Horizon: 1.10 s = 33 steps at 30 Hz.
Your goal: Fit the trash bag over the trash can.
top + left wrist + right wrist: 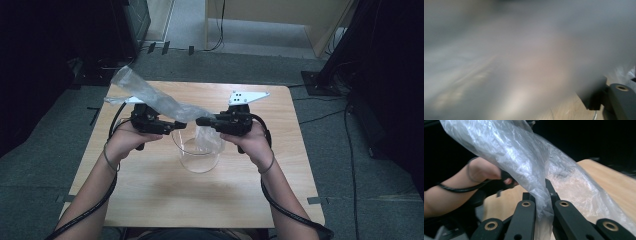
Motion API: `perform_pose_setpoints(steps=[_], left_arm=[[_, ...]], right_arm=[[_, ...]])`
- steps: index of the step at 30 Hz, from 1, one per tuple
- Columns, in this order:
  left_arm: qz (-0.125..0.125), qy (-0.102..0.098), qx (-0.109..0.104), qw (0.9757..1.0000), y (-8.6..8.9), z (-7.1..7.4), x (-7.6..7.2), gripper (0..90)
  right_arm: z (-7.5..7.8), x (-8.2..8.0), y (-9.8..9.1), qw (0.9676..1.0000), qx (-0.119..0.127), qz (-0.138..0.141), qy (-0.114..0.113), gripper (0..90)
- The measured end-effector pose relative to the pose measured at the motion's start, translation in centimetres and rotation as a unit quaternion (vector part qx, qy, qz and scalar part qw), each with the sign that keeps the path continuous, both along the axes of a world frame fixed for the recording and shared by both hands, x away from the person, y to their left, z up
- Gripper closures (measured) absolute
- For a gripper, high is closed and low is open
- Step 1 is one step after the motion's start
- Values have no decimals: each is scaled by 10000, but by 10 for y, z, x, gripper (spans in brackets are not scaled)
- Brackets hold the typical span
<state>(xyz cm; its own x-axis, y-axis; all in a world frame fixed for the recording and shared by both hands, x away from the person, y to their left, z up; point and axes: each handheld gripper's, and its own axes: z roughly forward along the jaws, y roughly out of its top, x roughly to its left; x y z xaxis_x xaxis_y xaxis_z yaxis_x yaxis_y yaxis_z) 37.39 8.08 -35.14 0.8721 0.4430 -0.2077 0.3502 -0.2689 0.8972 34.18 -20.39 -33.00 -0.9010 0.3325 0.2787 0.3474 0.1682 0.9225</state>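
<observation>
Desk (150, 190): one, light wood, square with rounded corners; wide bare surface on the near half and along both side edges, grey floor on every side. One clear glass bowl (199, 159) stands near desk centre, well in from all edges. One clear plastic bag (155, 100) runs as a long crumpled band from above the far-left corner of the desk down to the bowl; its lower end hangs at the bowl's right rim. Grippers: two. Right gripper (544, 192): jaws clamped on a gathered fold of the bag, film pinched between them, just above the bowl's right rim. Left gripper (175, 125): just left of the bowl, tip under the bag band; its own view is blurred by film close to the lens, so I cannot tell whether its jaws grip anything.
</observation>
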Motion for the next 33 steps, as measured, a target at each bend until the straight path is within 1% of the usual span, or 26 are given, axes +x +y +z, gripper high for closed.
perform_pose_setpoints(steps=[2, 3, 5, 6, 7, 8, 10, 11, 13, 14, 17, 19, 20, 21, 24, 26, 29, 33], left_arm=[[39, -49, -3, 10000, 4, 0, 2, 294], [82, -69, 7, 9999, 7, -1, 4, 290], [188, -46, 7, 9998, 12, -3, 8, 285], [188, -46, 7, 9998, 12, -3, 8, 283], [276, -17, -79, 9996, 17, -7, 11, 275], [280, -75, -99, 9995, 20, -10, 13, 275], [256, -185, -106, 9994, 23, -14, 16, 276], [215, -228, -140, 9994, 24, -16, 16, 278], [18, -300, -259, 9992, 24, -15, 15, 280], [-93, -334, -319, 9989, 23, -14, 13, 281], [-469, -435, -488, 9968, 16, -7, 6, 282], [-695, -472, -506, 9952, 12, -4, 1, 282], [-695, -472, -506, 9952, 12, -4, 1, 281], [-888, -433, -511, 9938, 8, -1, -3, 281], [-1089, -389, -511, 9920, -1, 1, -8, 279], [-1189, -390, -442, 9912, -8, 2, -12, 262], [-1229, -442, -296, 9910, -18, 2, -17, 237], [-1169, -459, -331, 9915, -26, 4, -22, 254]], right_arm=[[-2, 1, 0, 9998, 12, 160, 102, 898], [-3, 1, 0, 9997, 33, 196, 117, 898], [-4, 2, 0, 9991, 128, 323, 230, 898], [-5, 2, 0, 9988, 167, 374, 269, 898], [-5, 3, 0, 9980, 215, 482, 345, 898], [-5, 3, 0, 9976, 245, 533, 376, 898], [-6, 4, 0, 9960, 325, 665, 509, 897], [-7, 4, 0, 9956, 324, 680, 550, 897], [-8, 5, 0, 9963, 213, 637, 527, 898], [-10, 6, 0, 9963, 194, 624, 560, 897], [-16, 10, 1, 9967, 39, 519, 626, 897], [-20, 11, 2, 9972, -98, 397, 631, 897], [-21, 12, 3, 9973, -128, 337, 646, 897], [-23, 13, 3, 9975, -188, 235, 639, 897], [-27, 15, 4, 9972, -260, 126, 686, 897], [-29, 16, 7, 9970, -365, 84, 681, 897], [-33, 15, 12, 9965, -501, 68, 671, 896], [-38, 14, 20, 9952, -733, 107, 639, 896]])
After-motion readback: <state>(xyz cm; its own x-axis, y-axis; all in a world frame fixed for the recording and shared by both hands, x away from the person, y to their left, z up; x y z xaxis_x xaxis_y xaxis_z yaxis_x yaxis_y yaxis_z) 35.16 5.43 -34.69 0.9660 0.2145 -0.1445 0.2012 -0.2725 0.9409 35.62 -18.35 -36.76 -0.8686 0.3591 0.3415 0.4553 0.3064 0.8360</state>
